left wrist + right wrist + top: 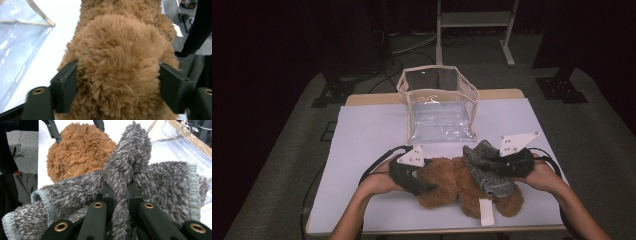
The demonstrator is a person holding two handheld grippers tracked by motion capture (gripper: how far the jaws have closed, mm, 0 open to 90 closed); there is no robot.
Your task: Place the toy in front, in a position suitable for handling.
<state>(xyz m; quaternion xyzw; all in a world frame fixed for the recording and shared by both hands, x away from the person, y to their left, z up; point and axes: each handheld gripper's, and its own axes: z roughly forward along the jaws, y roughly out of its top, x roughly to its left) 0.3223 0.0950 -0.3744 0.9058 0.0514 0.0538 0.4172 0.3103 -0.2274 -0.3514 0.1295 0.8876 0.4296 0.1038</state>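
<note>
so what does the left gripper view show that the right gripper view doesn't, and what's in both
Left gripper view alone: the left gripper with its jaws around the rounded end of the brown plush toy, fur bulging between them.

Right gripper view alone: the right gripper shut on a fold of the grey fuzzy cloth, which drapes to both sides of its jaws.

Both: the brown plush toy, the white table cover and part of the clear pouch with beige trim.

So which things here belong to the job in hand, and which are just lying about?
In the job:
- brown plush toy, between the left gripper's jaws
- grey fuzzy garment, pinched in the right gripper
- clear zip bag, standing open behind them

Lying about:
- white frame legs beyond the table
- floor cables
</note>
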